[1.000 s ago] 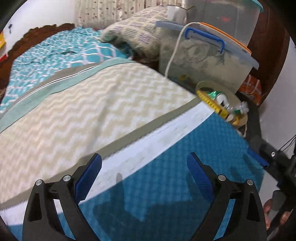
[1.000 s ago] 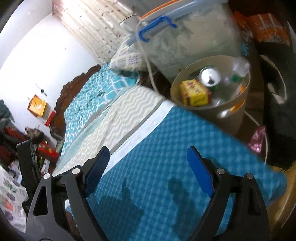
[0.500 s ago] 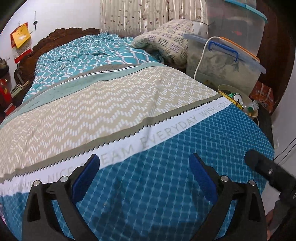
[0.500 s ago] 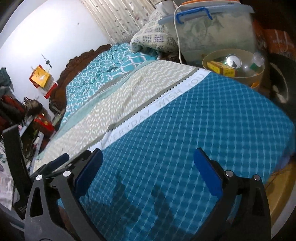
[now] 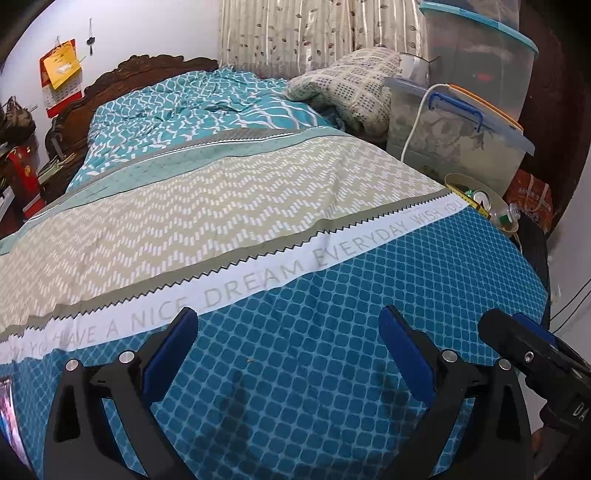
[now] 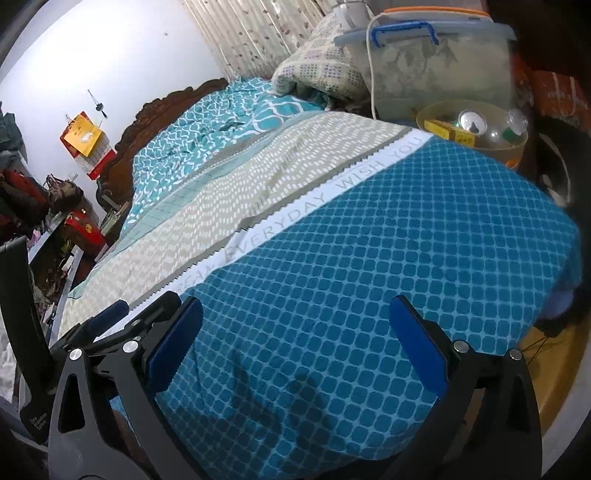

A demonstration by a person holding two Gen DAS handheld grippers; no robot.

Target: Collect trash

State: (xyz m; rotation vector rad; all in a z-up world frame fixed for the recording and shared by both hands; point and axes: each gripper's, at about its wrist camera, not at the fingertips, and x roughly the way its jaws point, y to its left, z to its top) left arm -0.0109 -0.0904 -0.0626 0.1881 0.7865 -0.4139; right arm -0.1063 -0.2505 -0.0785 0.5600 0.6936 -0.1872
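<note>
Both jaws of the left hand-held gripper (image 5: 286, 345) and right hand-held gripper (image 6: 295, 334), just widened, are spread fully, empty, above the teal-checked quilted bed cover (image 5: 332, 332).

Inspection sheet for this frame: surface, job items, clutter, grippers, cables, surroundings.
Surface: bed cover, blue check at the near end; no trash seen on it.
Job's things: tan bin beside the bed's far corner, holding a can, a clear bottle and a yellow box.
Clutter: folded blanket; lidded plastic tubs.
Grippers: left gripper and right gripper open, nothing between the fingers.
Cables: white cord hanging over a tub.
Surroundings: wooden headboard, curtain, wall calendar.
</note>
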